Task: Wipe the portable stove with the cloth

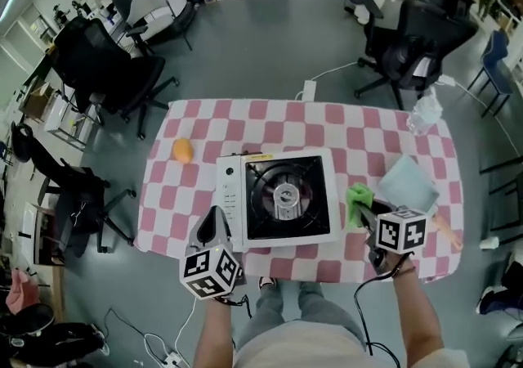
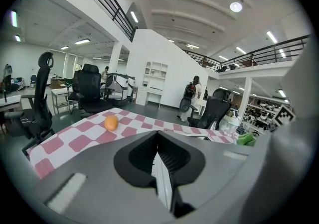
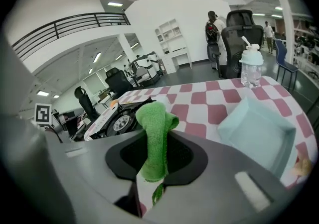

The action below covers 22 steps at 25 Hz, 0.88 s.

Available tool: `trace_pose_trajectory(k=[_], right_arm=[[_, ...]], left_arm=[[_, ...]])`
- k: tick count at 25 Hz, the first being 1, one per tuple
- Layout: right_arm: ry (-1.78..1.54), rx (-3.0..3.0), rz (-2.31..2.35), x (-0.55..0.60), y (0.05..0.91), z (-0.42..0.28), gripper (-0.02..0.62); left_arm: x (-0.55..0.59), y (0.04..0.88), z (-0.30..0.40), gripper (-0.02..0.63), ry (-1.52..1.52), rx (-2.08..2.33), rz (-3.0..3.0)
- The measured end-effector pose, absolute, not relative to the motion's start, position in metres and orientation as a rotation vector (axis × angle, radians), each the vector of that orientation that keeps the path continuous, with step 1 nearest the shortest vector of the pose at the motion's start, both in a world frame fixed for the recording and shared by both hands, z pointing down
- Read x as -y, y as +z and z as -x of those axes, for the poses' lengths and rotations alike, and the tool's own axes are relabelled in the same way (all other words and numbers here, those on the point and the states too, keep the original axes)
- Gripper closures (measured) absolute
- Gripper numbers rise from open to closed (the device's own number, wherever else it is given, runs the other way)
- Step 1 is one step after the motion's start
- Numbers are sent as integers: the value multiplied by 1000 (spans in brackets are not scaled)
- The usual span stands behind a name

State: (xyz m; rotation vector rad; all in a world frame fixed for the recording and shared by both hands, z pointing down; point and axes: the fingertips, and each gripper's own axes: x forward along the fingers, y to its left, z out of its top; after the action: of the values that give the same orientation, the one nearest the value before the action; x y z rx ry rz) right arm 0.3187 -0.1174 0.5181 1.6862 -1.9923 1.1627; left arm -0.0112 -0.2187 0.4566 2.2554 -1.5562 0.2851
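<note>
Cloth (image 3: 155, 136), green and bunched into a thick roll, is pinched between the jaws of my right gripper (image 3: 154, 161). Its long axis runs straight out along the jaws, and the free end folds over at the top. A thin strand of it hangs below the grip. From the head view the cloth (image 1: 358, 198) points away from me and sits just beside the right edge of the portable stove (image 1: 282, 195), above the table; I cannot tell whether it touches the stove.

The stove lies flat in the middle of the table (image 1: 327, 125), long axis running left to right, with its control strip at my left end and the round burner in the centre.

My left gripper (image 2: 160, 163) has its jaws pressed together with nothing between them. It is at the stove's near left corner (image 1: 214, 223).

Right of the cloth lies a pale blue tray (image 1: 407, 185). Beyond that, a clear bottle (image 1: 423, 113) stands at the far right corner. A small orange fruit (image 1: 183, 150) rests well left of the stove.
</note>
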Motion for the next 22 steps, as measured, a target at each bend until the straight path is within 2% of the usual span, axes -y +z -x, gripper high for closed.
trace_pose_trajectory(k=[12, 22], right_arm=[[893, 2037, -1466, 189, 519, -343, 517], [620, 2071, -1274, 235, 524, -333, 517]], left_arm=[[214, 474, 50, 606, 277, 1715, -2085], [209, 479, 70, 606, 272, 1823, -1993]])
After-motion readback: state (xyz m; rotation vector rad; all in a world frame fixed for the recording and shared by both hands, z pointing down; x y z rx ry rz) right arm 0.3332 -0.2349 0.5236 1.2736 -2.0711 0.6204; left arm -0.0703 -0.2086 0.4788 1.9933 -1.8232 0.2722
